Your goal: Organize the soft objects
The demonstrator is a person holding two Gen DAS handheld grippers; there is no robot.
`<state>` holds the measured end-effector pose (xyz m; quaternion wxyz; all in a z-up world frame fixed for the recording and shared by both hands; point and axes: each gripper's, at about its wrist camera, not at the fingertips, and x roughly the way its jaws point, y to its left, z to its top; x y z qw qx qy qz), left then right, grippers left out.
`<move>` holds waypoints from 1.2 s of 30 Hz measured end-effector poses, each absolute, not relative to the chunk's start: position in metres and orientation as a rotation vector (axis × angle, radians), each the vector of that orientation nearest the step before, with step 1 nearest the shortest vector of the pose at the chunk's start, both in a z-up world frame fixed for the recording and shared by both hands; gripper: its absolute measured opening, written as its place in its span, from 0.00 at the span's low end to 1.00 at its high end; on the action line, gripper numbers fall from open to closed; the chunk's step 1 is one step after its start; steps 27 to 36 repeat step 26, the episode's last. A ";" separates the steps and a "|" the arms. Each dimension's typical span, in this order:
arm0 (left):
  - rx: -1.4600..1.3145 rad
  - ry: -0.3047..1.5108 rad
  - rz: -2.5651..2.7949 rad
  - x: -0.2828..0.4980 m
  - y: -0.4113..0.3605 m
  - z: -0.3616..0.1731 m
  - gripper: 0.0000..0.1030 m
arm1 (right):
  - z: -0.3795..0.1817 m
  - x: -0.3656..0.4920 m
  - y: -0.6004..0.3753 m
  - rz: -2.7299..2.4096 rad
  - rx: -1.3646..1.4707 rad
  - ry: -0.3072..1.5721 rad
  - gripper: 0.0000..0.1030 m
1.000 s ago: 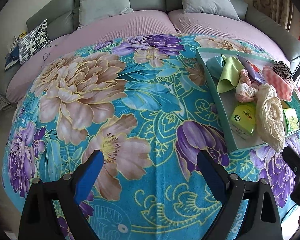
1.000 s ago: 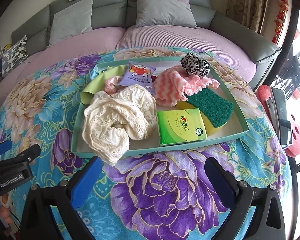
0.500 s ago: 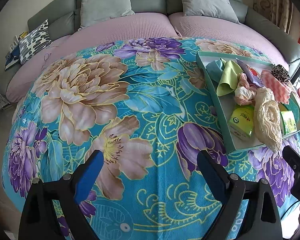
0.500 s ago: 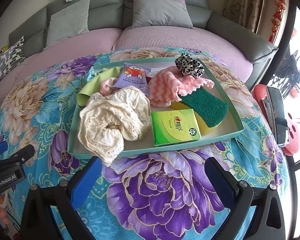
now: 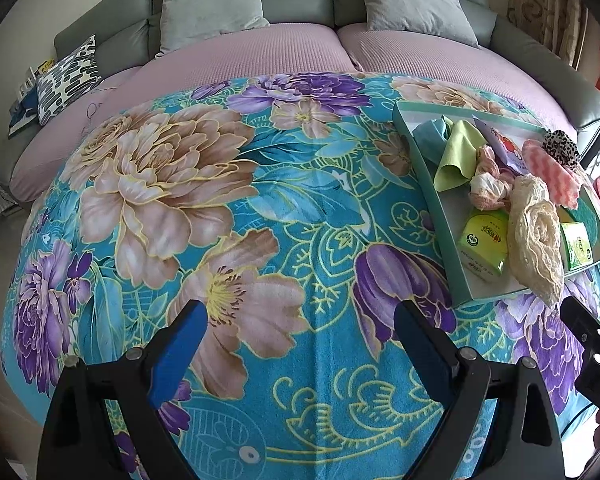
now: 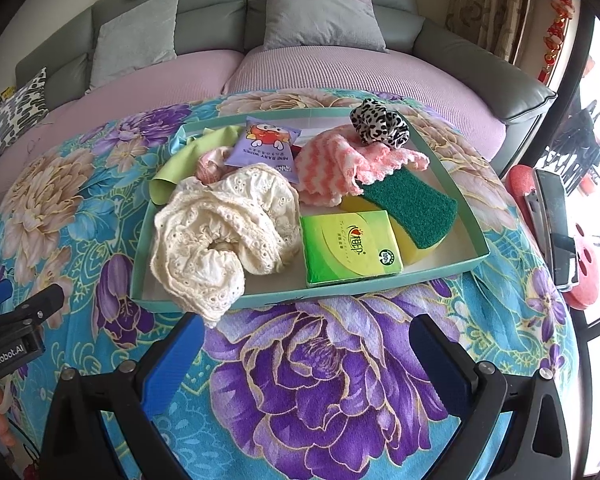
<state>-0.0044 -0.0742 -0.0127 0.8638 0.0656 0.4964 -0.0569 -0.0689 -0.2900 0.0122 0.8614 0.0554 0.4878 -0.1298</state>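
A teal tray on the floral blanket holds soft things: a cream lace cloth hanging over the near rim, a green tissue pack, a yellow-green sponge, a pink knit cloth, a leopard scrunchie, a wipes pack and a lime cloth. My right gripper is open and empty just before the tray. My left gripper is open and empty over bare blanket, left of the tray.
The floral blanket covers a round surface before a lilac and grey sofa with cushions. A red object and a dark device lie off the blanket's right edge. The left gripper's body shows in the right wrist view.
Both views have drawn back and down a little, so the tray sits slightly lower and nearer the right gripper. Both grippers stay open and empty. Nothing in the tray moved.
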 end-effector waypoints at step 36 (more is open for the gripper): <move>0.128 1.027 -0.122 -0.006 -0.073 -0.012 0.92 | 0.010 -0.069 -0.291 -0.278 0.114 1.038 1.00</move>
